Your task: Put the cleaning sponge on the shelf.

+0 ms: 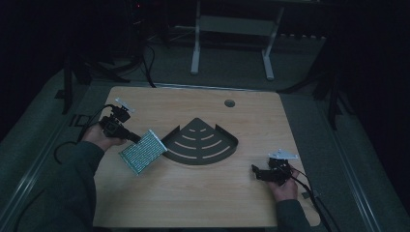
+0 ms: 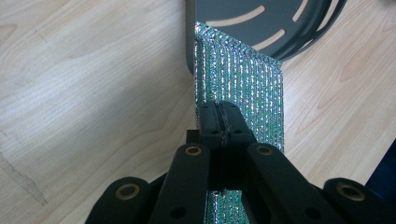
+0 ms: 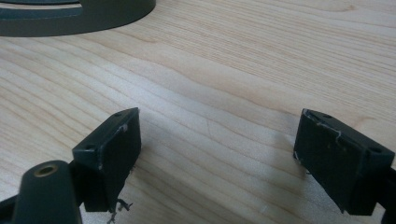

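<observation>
Step in hand: carrying; the left gripper (image 1: pixel 126 136) holds a glittery green pouch (image 1: pixel 142 152) by one edge, lifted off the wooden table (image 1: pixel 203 203) just beside the dark fan-shaped rack (image 1: pixel 202 143)
Pouch: flat, ribbed, sparkling; in the left gripper view it (image 2: pixel 243 88) hangs edge-on beyond the jaws, its far corner overlapping the rack (image 2: pixel 261 23); whether the two touch cannot be told
Left gripper: jaws pressed together on the pouch's near edge, pinching it firmly
Right gripper (image 1: pixel 259 173): jaws spread wide, nothing between them; it rests low near the table's right front, well apart from the pouch
Next move, as judged: bring the pouch over the rack and set it down; this calls for a steady pinch and a level carry clear of the rack's raised rim
Hand pose: left forearm angled inward, gripper pointing toward the rack; right hand (image 1: pixel 285 187) low behind its gripper
</observation>
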Motion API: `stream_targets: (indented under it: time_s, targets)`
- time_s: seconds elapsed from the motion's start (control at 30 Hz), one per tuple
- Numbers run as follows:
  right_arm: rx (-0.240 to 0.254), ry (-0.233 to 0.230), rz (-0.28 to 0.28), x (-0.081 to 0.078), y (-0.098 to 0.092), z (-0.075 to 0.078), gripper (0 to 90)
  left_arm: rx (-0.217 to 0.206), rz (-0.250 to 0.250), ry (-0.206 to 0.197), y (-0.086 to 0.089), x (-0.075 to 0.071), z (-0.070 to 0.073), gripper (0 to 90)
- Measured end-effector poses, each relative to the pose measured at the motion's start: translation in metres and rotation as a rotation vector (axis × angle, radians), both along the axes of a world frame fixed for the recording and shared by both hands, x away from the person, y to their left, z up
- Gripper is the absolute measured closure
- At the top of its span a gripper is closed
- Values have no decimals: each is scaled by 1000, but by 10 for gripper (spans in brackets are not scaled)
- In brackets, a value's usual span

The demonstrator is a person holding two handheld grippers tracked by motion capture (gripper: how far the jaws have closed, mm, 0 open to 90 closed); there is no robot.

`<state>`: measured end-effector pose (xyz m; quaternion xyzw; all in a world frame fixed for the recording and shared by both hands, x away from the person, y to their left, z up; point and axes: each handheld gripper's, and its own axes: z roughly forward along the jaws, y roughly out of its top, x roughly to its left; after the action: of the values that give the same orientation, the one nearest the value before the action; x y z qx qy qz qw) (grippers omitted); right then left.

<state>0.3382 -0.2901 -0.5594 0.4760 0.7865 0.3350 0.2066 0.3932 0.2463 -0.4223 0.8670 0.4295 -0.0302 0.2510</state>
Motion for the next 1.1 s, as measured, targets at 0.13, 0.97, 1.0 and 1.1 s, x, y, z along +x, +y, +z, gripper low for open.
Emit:
stream_targets:
  time_s: [0.13,0.97,1.0,1.1]
  targets:
    - [0,0,0,0,0,0,143,-7,6,-4,-3,3,2,900]
    - [0,1,-1,0,0,0,143,0,17,-4,-21,20,7,900]
    - [0,1,-1,0,0,0,143,-3,20,-6,-22,21,7,900]
    - [0,0,0,0,0,0,143,2,15,-8,-24,23,10,900]
